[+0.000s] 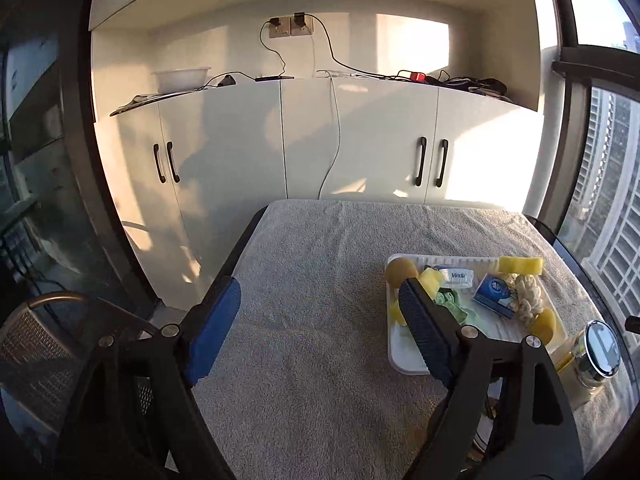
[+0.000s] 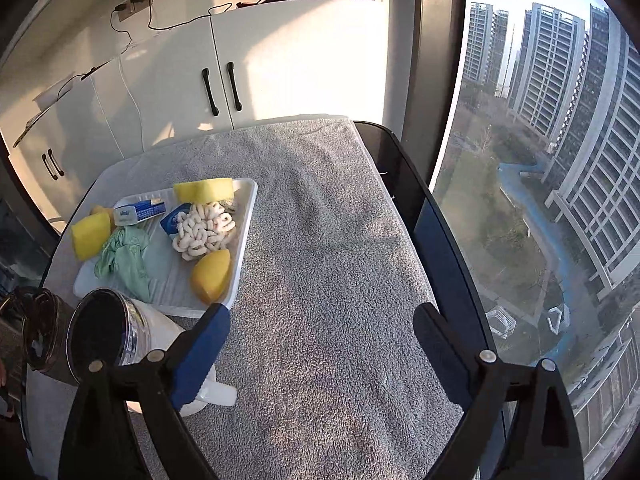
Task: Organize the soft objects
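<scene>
A white tray (image 2: 244,236) lies on the grey towel (image 2: 320,280) that covers the table. In the tray are several yellow sponges (image 2: 212,276), a white knotted rope (image 2: 204,230), a green cloth (image 2: 126,258) and two blue tissue packs (image 2: 138,210). The tray also shows in the left wrist view (image 1: 404,360), right of centre. My left gripper (image 1: 320,312) is open and empty above the towel; its right finger (image 1: 424,332) overlaps the tray's left side. My right gripper (image 2: 320,344) is open and empty above the towel, right of the tray.
A white cup with a clear lid (image 2: 120,332) and a dark jar (image 2: 40,332) stand at the tray's near end. A glass jar with a metal lid (image 1: 600,352) is in the left wrist view. White cabinets (image 1: 280,140) behind. Windows right. A chair (image 1: 44,344) left.
</scene>
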Available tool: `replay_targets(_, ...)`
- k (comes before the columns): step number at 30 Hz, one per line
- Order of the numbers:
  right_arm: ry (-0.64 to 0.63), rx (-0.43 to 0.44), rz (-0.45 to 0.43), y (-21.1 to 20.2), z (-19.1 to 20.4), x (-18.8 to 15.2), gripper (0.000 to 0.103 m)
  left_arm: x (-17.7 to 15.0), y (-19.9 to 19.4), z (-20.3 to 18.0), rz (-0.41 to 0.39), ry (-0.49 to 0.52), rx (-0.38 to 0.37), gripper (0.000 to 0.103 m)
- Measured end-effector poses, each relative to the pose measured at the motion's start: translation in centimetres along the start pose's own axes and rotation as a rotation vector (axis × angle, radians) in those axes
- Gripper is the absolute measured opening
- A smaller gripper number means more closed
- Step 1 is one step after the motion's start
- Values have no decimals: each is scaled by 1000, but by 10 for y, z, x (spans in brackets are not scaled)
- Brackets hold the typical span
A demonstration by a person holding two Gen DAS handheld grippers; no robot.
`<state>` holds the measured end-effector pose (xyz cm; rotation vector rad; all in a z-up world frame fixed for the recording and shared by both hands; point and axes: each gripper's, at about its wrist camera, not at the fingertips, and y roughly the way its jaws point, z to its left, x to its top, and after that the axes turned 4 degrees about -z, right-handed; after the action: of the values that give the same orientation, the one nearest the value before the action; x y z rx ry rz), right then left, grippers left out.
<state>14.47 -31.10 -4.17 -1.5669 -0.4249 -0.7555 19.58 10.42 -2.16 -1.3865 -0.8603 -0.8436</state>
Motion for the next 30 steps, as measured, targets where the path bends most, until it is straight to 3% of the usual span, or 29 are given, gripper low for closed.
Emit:
replay_targets(3,-10,-51,-17,-19,-1,-22,101,-25,-13,15,58,-35,29,81)
replay_targets(6,0,-49,-24,-40,1,-46,103,-52,-30,25,97,-59,63,81)
replay_targets(10,4,-42,-15,-65,10,-76,103,-86,-54,29,134,-34,136,81)
replay_targets(13,7,-22,1,-78,20,-96,103,-105,-71,24,164,3,146,81)
replay_targets(21,-9,23,30,-100,56,-136,103,-129,-121,-22,153,70,48,81)
replay_targets(30,-26,27,37,-132,97,-149,103,-114,-154,-70,189,33,-55,81)
